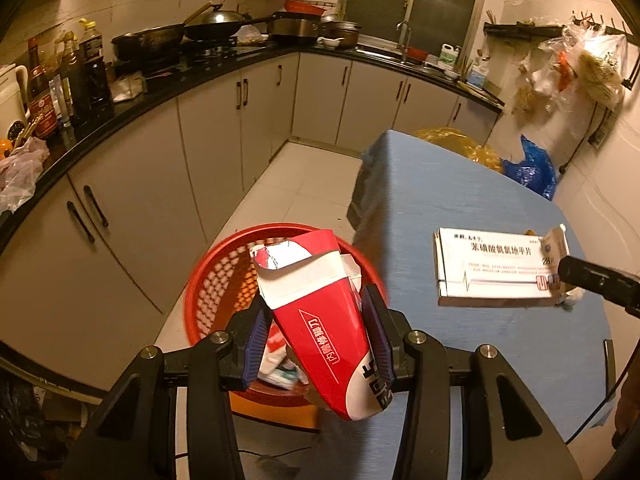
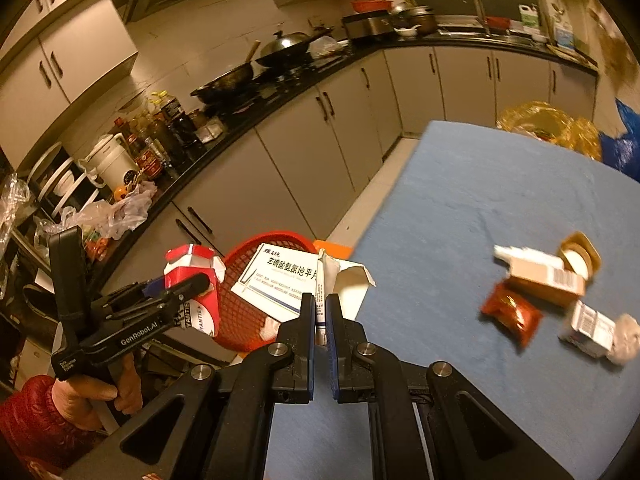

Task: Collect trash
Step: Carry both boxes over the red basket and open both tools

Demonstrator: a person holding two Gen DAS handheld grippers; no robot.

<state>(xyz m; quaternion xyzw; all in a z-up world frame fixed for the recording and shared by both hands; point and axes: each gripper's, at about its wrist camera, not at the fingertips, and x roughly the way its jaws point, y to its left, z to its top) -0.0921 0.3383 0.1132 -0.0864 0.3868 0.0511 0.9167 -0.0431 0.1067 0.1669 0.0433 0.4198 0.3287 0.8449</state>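
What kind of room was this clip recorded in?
A home kitchen, most likely: woks on a stove, a sink with a tap, and sauce bottles lined up on a dark countertop above pale cabinets.

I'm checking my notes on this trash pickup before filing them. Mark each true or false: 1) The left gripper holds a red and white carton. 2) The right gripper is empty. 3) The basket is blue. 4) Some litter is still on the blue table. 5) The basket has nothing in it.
1) True: the left gripper is clamped on the red and white carton.
2) False: the right gripper pinches the white medicine box by its edge.
3) False: the basket is red.
4) True: a brown box, a red packet and a small white box lie on the blue table.
5) False: packaging already lies inside it.
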